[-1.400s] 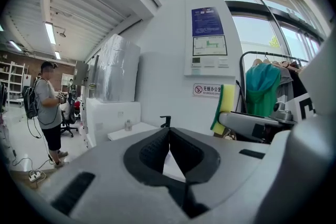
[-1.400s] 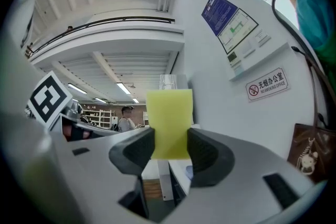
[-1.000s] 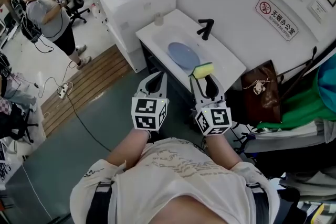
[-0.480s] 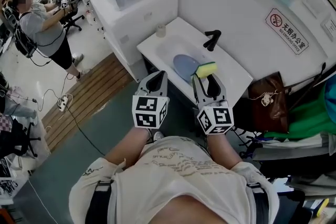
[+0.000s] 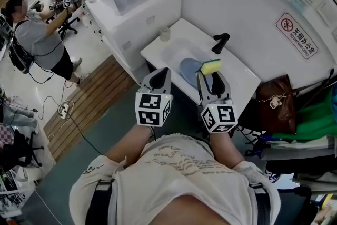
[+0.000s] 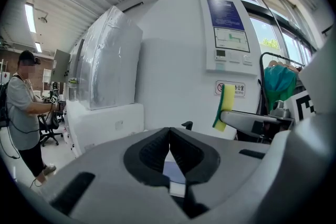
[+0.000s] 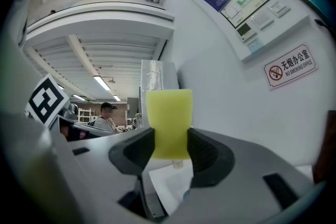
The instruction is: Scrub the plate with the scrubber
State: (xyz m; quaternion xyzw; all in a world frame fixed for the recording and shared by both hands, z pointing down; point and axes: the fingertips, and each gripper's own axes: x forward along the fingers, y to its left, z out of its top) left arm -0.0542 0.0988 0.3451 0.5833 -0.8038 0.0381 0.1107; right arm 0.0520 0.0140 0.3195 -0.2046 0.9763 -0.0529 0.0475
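Head view: right gripper point(image 5: 212, 76) fingers grasp the scrubber point(image 5: 210, 66) near the plate point(image 5: 189, 69), left gripper point(image 5: 162, 71) fingers clenched empty, scrubbing not yet begun.

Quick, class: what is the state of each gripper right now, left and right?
Left gripper: closed, nothing between its jaws.
Right gripper: closed on the yellow scrubber.

Bright, even indoor light; shadows soft. Above and left of the left gripper point(image 6: 169, 132) glow ceiling strip lights point(image 6: 29, 16); daylit windows point(image 6: 273, 34) glare to its right. Both gripper views bow outward into dark rounded corners. Close to the lens, the right gripper point(image 7: 169, 139) and its scrubber point(image 7: 168, 118) look slightly soft.
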